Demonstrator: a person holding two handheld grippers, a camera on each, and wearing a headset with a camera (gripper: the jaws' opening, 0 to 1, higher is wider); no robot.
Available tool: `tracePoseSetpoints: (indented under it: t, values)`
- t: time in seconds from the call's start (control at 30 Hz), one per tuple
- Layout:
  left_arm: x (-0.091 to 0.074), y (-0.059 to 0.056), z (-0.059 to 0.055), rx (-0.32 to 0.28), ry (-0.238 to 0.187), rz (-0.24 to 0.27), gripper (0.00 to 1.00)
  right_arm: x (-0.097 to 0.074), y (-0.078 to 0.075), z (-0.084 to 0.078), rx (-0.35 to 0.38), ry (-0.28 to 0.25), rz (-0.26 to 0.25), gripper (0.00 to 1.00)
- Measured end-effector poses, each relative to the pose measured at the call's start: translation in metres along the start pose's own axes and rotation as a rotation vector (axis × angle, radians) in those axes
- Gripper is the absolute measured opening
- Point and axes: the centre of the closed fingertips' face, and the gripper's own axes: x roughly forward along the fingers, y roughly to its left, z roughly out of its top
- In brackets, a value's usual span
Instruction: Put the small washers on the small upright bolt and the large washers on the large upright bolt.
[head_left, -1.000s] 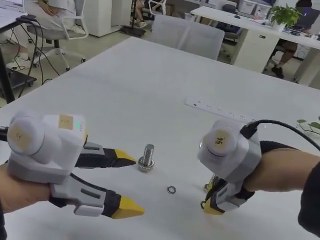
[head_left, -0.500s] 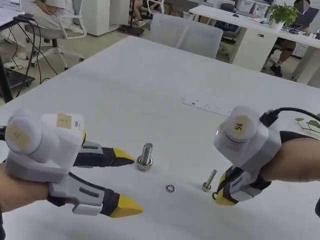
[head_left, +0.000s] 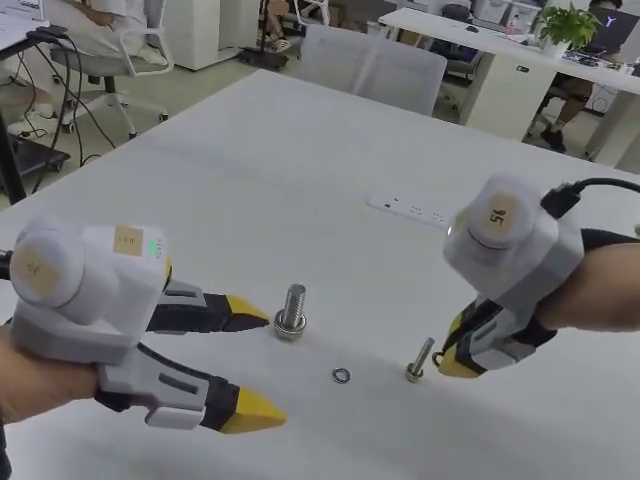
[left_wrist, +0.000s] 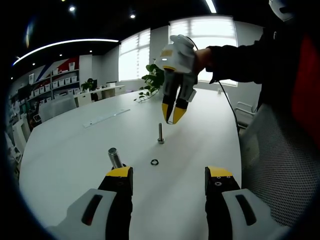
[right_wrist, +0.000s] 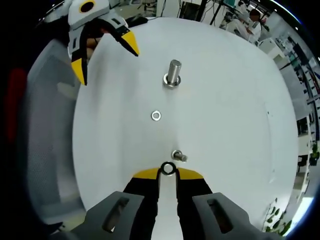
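The large upright bolt (head_left: 292, 310) (left_wrist: 115, 157) (right_wrist: 173, 73) stands mid-table with a washer around its base. The small upright bolt (head_left: 420, 359) (left_wrist: 160, 134) (right_wrist: 178, 156) leans a little to its right. One small washer (head_left: 341, 376) (left_wrist: 154, 162) (right_wrist: 156, 116) lies flat between them. My right gripper (head_left: 457, 364) (left_wrist: 173, 114) (right_wrist: 168, 172) hovers just right of the small bolt, shut on another small washer (right_wrist: 168, 168) held at its tips. Left of the large bolt, my left gripper (head_left: 253, 360) (left_wrist: 169, 175) (right_wrist: 102, 45) is open with nothing in it.
A white power strip (head_left: 412, 212) (left_wrist: 106, 118) lies on the white table (head_left: 300, 180) behind the bolts. A grey chair (head_left: 375, 70) stands at the far edge. A cable (head_left: 590, 185) runs from my right gripper. Desks and people fill the office beyond.
My right gripper has risen and moved right and away, uncovering the small bolt. The left gripper, the large bolt and the loose washer have stayed put.
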Motion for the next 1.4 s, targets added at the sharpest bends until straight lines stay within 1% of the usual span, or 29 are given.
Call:
tracePoseSetpoints:
  t: [0.2, 0.4, 0.93, 1.4]
  values:
    - [0.001, 0.001, 0.000, -0.003, 0.001, 0.000, 0.57, -0.004, -0.008, 0.006, -0.014, -0.003, -0.020, 0.14]
    - [0.001, 0.002, -0.001, -0.006, 0.004, 0.002, 0.57, -0.003, -0.013, 0.010, -0.024, -0.002, -0.028, 0.14]
    - [0.003, 0.003, -0.003, -0.011, 0.009, 0.000, 0.57, 0.007, -0.018, 0.007, -0.029, 0.010, -0.020, 0.14]
    - [0.002, 0.003, -0.005, -0.014, 0.009, 0.006, 0.57, 0.015, -0.018, 0.005, -0.026, 0.017, -0.003, 0.14]
